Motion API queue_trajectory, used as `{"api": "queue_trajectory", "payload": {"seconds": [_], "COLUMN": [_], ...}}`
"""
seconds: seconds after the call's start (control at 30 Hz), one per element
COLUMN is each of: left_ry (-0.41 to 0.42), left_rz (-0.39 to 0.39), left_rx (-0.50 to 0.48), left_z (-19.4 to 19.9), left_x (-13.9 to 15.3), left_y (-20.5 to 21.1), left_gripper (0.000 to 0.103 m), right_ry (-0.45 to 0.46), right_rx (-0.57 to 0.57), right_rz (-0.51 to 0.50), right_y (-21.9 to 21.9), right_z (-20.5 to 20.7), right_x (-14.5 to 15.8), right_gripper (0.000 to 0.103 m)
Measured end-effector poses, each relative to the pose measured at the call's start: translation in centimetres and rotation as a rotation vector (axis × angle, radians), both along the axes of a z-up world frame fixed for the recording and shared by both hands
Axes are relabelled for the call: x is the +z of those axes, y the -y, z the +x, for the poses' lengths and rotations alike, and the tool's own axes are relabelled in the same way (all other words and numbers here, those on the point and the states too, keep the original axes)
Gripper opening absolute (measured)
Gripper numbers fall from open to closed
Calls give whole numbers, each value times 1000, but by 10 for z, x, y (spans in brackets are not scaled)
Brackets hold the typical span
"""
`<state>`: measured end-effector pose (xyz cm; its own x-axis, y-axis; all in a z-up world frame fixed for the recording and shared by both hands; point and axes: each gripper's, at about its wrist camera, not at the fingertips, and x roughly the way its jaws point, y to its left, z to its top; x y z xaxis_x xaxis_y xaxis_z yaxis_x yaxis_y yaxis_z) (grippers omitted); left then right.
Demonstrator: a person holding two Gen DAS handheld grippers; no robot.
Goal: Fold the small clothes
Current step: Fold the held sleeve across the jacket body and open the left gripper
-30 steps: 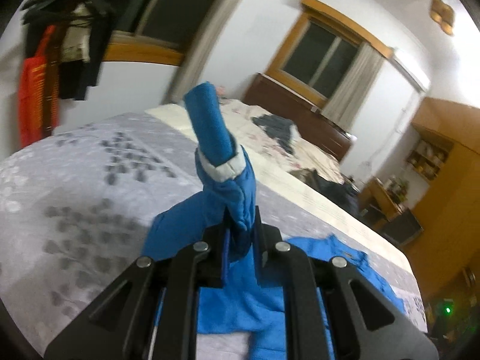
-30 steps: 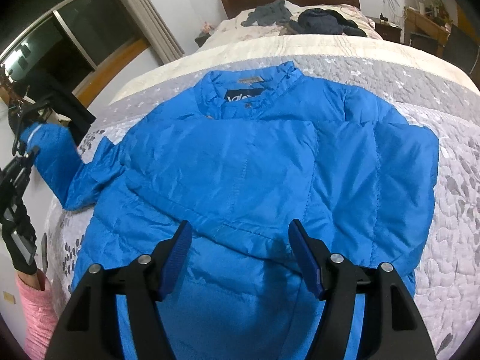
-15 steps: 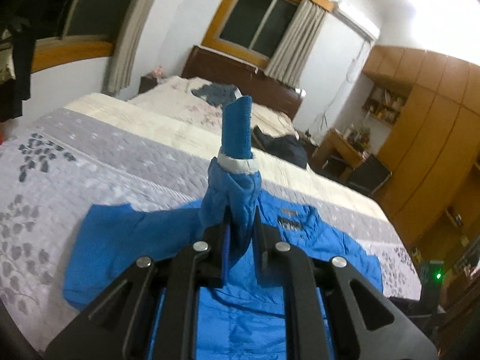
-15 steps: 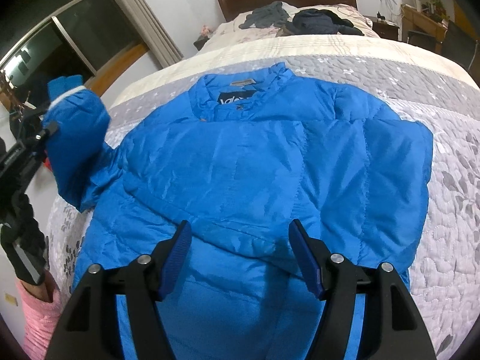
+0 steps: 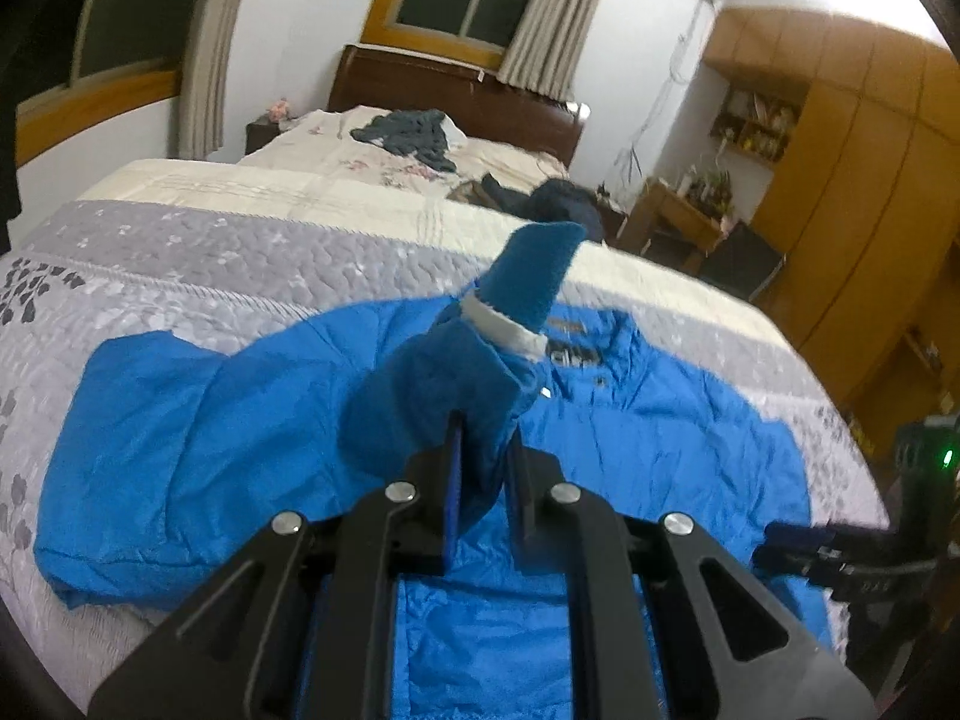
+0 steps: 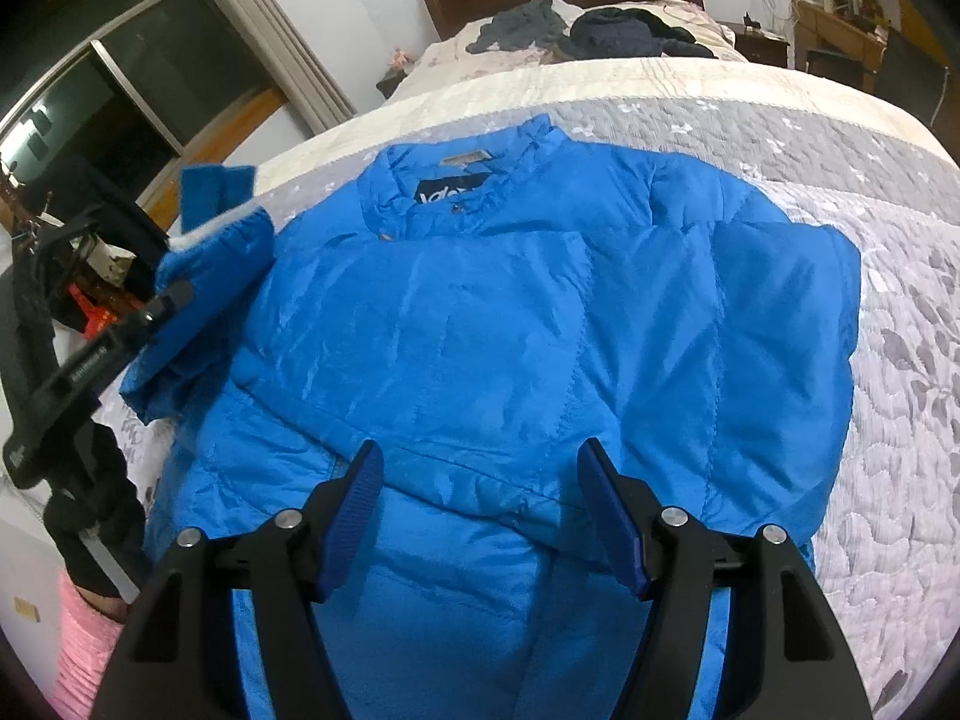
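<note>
Blue padded jacket's left sleeve (image 5: 480, 384) is clamped by left gripper (image 5: 486, 480), frame centre; right gripper (image 6: 480, 516) is held wide open, empty, above blue padded jacket (image 6: 540, 312).

Both grippers are black, with angular linkage arms and round silver screw heads. The right gripper (image 6: 480, 510) carries ribbed blue finger pads (image 6: 354, 516). Left of it, a black glove (image 6: 90, 516) meets a pink sleeve (image 6: 84, 654).

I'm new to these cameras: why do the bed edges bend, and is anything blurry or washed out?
Left wrist view: the fisheye lens bows the bed and darkens the corners; the raised sleeve cuff is motion-smeared; the ceiling light glares white at top right. Right wrist view: same bowing; the blue jacket is sharp and evenly lit.
</note>
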<state>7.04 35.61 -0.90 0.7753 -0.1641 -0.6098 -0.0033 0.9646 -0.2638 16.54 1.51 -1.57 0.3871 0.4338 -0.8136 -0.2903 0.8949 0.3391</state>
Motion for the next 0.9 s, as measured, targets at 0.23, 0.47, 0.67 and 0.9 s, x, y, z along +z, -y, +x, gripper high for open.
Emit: {"api": "queue_trajectory", "payload": {"seconds": [0.23,0.47,0.67,0.9], "left_ry": [-50,-134,-175,-98], "left_rz": [44,66,-69,-213], "left_rx": [-76,-198,-262,-318], "left_z": [1,1,-14,-42], "left_x": [-16,-34,-31,1], "left_y": [16,30,13,-6], "left_gripper": [16,19,21,52], "right_ry": [-15,-21,-18,-19], "right_rx": [-6,-11,-10,-5], "right_rz": [1,3,3,18], "right_y": [2,3,4,-1], "right_z": [3,5,5,5], "right_x": [-6,-8,-9,-4], "right_gripper": [67,67,68,68]}}
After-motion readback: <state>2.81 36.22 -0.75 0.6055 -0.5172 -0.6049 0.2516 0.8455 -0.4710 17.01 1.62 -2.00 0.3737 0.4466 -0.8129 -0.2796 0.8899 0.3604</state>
